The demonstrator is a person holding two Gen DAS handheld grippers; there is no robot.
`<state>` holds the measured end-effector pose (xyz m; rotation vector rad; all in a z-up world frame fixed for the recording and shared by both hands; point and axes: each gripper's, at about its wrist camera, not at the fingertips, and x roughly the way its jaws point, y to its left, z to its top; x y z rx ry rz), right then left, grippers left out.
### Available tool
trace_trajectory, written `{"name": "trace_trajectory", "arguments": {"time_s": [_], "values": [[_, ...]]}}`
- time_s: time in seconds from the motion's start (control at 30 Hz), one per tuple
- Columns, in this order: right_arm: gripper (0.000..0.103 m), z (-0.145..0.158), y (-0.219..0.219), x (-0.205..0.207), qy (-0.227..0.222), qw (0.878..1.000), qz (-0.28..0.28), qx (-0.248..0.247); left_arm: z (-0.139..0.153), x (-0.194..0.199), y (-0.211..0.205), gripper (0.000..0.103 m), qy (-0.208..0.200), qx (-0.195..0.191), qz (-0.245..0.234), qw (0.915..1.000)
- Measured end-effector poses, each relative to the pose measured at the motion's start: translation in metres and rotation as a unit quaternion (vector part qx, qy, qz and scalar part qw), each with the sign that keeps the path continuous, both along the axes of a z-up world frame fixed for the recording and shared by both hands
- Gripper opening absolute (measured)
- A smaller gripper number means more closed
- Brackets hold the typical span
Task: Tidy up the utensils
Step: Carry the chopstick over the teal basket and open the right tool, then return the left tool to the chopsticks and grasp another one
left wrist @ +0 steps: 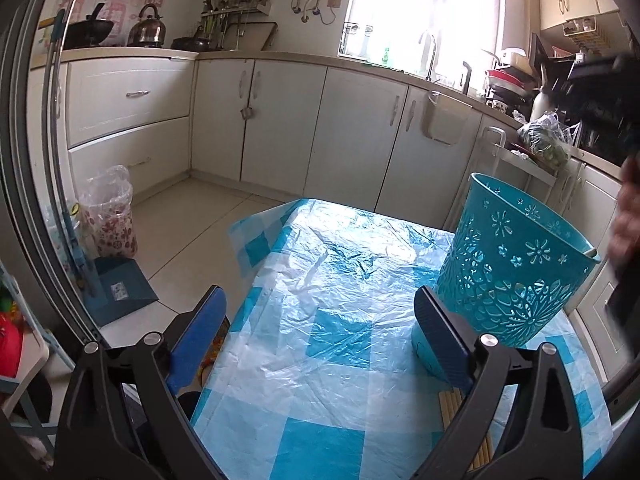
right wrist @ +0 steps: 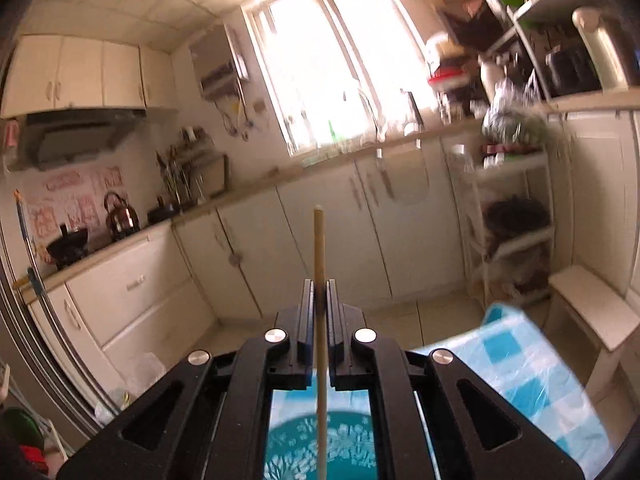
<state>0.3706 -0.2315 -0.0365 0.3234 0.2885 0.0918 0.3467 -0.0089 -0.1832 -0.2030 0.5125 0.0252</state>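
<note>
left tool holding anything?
No: the left tool stands wide open over the checked tablecloth, nothing between its fingers.

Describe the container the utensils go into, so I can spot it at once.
Find the table under its blue-and-white checked plastic cover. At its right side stands a teal plastic basket, round and upright, walls pierced with flower cutouts. Nothing else there is that tall.

You can't see all of the chopstick [right wrist: 319,264]; its low end runs off the bottom edge. The blue basket [right wrist: 320,446] under it is mostly hidden. In the left view, the hand [left wrist: 628,216] is a blur, and your right finger [left wrist: 442,338] hides the cup [left wrist: 426,350].
</note>
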Motion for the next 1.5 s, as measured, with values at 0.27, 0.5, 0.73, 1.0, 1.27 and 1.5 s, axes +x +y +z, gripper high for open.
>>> {"name": "trace_trajectory", "arguments": {"time_s": [0.27, 0.5, 0.73, 1.0, 1.27, 1.5], "values": [[0.007, -0.009, 0.009, -0.022, 0.032, 0.998, 0.045, -0.032, 0.002, 0.001, 0.007, 0.092, 0.000, -0.015, 0.003, 0.9999], [0.016, 0.004, -0.014, -0.076, 0.014, 0.999, 0.039, -0.018, -0.002, 0.002, 0.010, 0.092, 0.007, -0.016, 0.009, 0.9998], [0.018, -0.071, -0.009, -0.126, 0.142, 0.986, 0.068, -0.055, -0.007, 0.003, 0.010, 0.092, 0.020, -0.020, 0.008, 0.9996], [0.014, -0.163, 0.011, -0.083, 0.295, 0.948, 0.092, -0.081, -0.013, 0.002, 0.004, 0.093, 0.032, -0.009, -0.003, 0.9994], [0.014, -0.168, 0.019, -0.065, 0.304, 0.943, 0.087, -0.105, -0.016, 0.007, 0.006, 0.094, 0.044, -0.018, -0.007, 0.9989], [0.009, -0.170, 0.010, -0.081, 0.314, 0.937, 0.086, -0.127, -0.027, 0.015, -0.020, 0.094, 0.137, -0.028, -0.125, 0.9822]]}}
